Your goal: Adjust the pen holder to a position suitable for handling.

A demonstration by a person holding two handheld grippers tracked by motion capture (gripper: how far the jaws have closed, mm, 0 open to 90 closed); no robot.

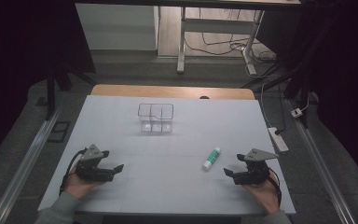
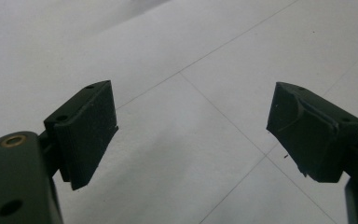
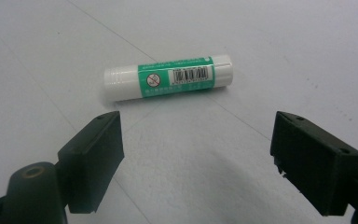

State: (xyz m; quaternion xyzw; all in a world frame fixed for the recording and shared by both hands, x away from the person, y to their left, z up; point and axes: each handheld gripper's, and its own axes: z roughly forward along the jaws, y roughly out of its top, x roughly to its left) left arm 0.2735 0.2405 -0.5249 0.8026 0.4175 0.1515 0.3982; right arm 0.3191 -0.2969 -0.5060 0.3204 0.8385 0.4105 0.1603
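Note:
A white glue stick with a green label (image 1: 211,158) lies on its side on the white table (image 1: 168,140), right of the middle. In the right gripper view the glue stick (image 3: 168,77) lies crosswise just beyond the jaws. My right gripper (image 1: 233,168) rests near the front right, a short way right of the stick, open and empty (image 3: 196,158). My left gripper (image 1: 113,168) rests at the front left, jaws wide apart with bare table between them (image 2: 191,135). A clear plastic organizer box (image 1: 156,117) with compartments stands at the middle back.
The table's wooden far edge (image 1: 172,91) shows behind the white surface. On the floor to the right lies a power strip (image 1: 278,138) with cables. Desk legs (image 1: 182,42) stand beyond the table.

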